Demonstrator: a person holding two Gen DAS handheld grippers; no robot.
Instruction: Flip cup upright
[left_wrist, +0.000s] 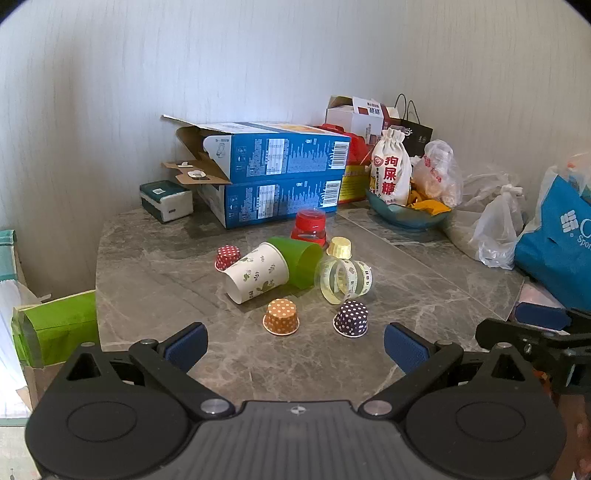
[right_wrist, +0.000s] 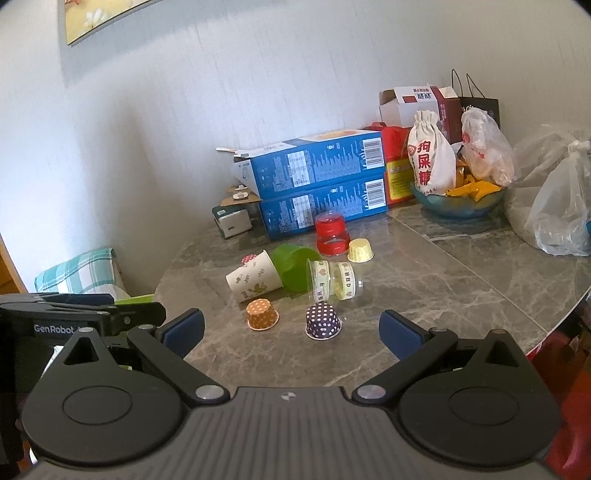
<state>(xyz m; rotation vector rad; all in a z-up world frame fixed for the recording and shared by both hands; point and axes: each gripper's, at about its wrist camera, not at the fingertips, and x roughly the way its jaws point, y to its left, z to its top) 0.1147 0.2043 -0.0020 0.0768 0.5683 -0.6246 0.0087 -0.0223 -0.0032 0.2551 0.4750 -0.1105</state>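
Note:
Several cups sit mid-table. A white leaf-print paper cup (left_wrist: 256, 272) (right_wrist: 253, 281) lies on its side, next to a green cup (left_wrist: 301, 260) (right_wrist: 295, 266) and a clear plastic cup (left_wrist: 343, 278) (right_wrist: 332, 282), both also on their sides. Small dotted baking cups stand upside down: orange (left_wrist: 281, 316) (right_wrist: 262, 314), purple (left_wrist: 351, 317) (right_wrist: 323, 320), red (left_wrist: 228, 257). A yellow one (left_wrist: 340, 247) (right_wrist: 360, 250) also stands there. My left gripper (left_wrist: 293, 345) is open and empty, short of the cups. My right gripper (right_wrist: 291, 332) is open and empty, near the purple cup.
A red-lidded jar (left_wrist: 309, 226) (right_wrist: 331, 234) stands behind the cups. Blue boxes (left_wrist: 280, 177) (right_wrist: 317, 181), a bowl of snacks (left_wrist: 406, 210) (right_wrist: 458, 199) and plastic bags (left_wrist: 498, 225) (right_wrist: 561, 218) line the back and right. The grey marble table's (left_wrist: 155, 266) left edge drops off.

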